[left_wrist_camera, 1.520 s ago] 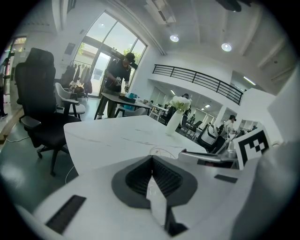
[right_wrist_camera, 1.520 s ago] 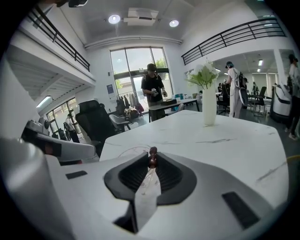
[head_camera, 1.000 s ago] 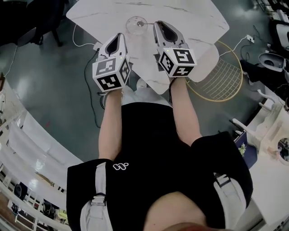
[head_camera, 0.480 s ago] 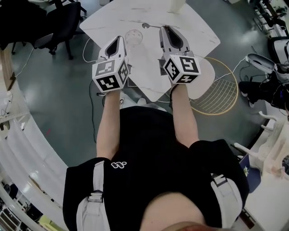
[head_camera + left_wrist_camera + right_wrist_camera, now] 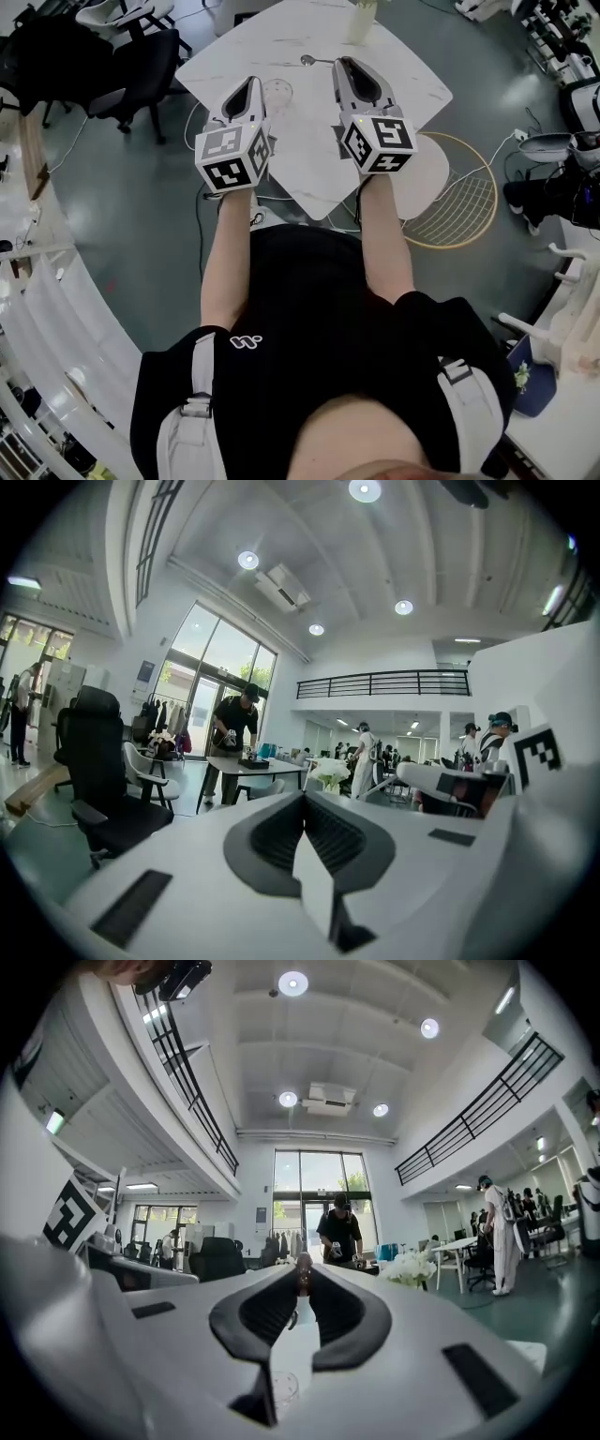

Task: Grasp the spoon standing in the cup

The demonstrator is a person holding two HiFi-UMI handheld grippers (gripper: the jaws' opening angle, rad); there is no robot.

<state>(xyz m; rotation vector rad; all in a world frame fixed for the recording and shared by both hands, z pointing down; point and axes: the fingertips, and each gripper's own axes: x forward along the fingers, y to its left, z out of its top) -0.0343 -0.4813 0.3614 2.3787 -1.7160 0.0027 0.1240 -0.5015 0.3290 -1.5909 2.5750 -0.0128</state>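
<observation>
My right gripper [image 5: 342, 63] is clamping the spoon [image 5: 308, 60], clear of the glass cup [image 5: 278, 91]; grasp seemingly done, next keeping steady.

The table [image 5: 417, 84] is white with grey veins, the spoon [image 5: 308, 60] silvery, the floor [image 5: 141, 216] grey-green.

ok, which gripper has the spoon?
The right gripper: its jaws pinch the spoon at their tips. The left gripper is shut on nothing.

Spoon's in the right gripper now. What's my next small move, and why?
Probably hold the right gripper shut and level: its jaws pinch the spoon by the handle, bowl sticking out sideways, clear of the empty glass below. The grasp looks done.
</observation>
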